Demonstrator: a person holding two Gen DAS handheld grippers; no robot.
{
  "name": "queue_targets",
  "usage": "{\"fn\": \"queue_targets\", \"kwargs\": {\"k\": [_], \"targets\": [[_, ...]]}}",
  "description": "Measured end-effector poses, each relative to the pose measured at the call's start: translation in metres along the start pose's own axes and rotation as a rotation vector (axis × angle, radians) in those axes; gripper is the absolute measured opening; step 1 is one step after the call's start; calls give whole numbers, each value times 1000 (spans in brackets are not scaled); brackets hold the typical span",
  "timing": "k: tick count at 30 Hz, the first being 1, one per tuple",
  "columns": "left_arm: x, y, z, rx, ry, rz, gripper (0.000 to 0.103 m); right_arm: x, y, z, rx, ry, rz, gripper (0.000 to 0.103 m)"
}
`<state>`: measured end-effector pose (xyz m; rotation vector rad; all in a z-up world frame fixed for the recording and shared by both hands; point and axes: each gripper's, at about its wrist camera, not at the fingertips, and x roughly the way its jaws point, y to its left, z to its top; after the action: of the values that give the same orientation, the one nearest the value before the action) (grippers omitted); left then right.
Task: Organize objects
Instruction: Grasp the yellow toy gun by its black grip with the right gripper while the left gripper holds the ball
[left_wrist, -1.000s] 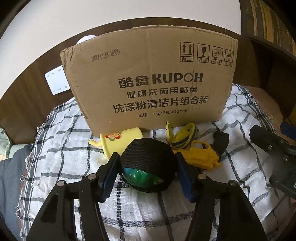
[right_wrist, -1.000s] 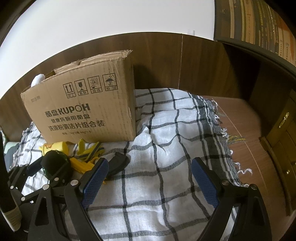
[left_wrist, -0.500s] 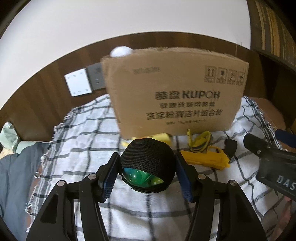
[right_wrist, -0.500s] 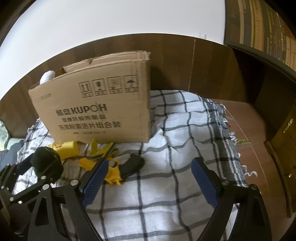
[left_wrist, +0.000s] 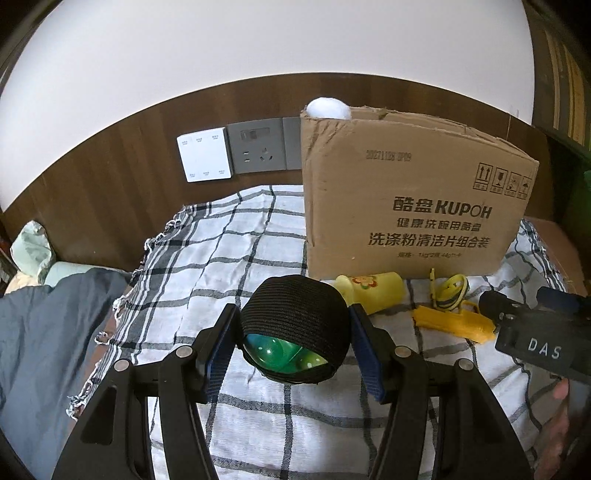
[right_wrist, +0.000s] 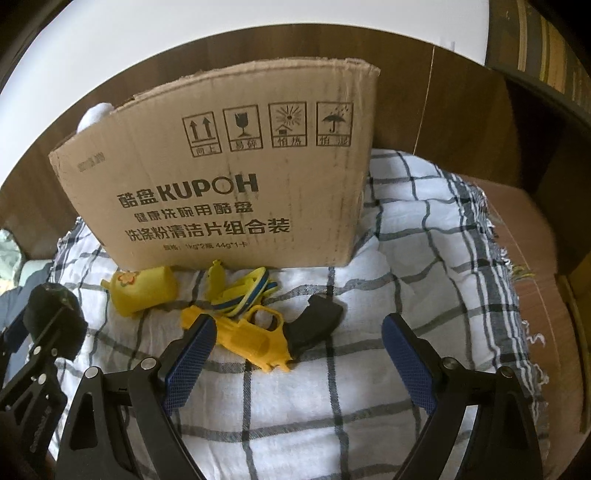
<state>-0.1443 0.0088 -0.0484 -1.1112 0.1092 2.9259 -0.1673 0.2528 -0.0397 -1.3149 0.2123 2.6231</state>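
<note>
My left gripper (left_wrist: 293, 345) is shut on a black fabric-wrapped ball (left_wrist: 295, 317) with a green ball showing inside, held above the checked cloth (left_wrist: 229, 258). It also shows at the left of the right wrist view (right_wrist: 51, 321). My right gripper (right_wrist: 295, 354) is open and empty, just in front of a yellow toy gun (right_wrist: 255, 339) with a black grip. A yellow cup (right_wrist: 146, 290) with a flower and a yellow-blue strap (right_wrist: 243, 291) lie before the cardboard box (right_wrist: 229, 177). The box (left_wrist: 413, 199) stands at the back.
A white round thing (left_wrist: 328, 108) pokes out of the box top. Wall switches and a socket (left_wrist: 236, 151) sit on the brown headboard. Dark blue bedding (left_wrist: 44, 332) lies left. A wooden surface (right_wrist: 532, 258) lies right of the cloth.
My left gripper has drawn back and swung left with the ball, so the box now sits to its right. My right gripper has moved closer to the yellow toy gun.
</note>
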Motion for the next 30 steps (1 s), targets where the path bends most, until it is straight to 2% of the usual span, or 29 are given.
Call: {"fn": "queue_targets", "kwargs": {"k": [13,15,17,22,30], "targets": [[5,-2,1,-2,7,-17,59,20,-10,2,78,74,68,90],[6,-2,1,-1,6,-15,59,21,-15,1,103,74,82,83],[7,-2,1,-2,8,-18,59,22,-20,0,135,80,101,65],[9,-2,2,-2,10,-20,59,26,-24,0,163,84,119,48],[9,-1,3,-5,9,-19,59,35,-23,2,186,119,78,47]]}}
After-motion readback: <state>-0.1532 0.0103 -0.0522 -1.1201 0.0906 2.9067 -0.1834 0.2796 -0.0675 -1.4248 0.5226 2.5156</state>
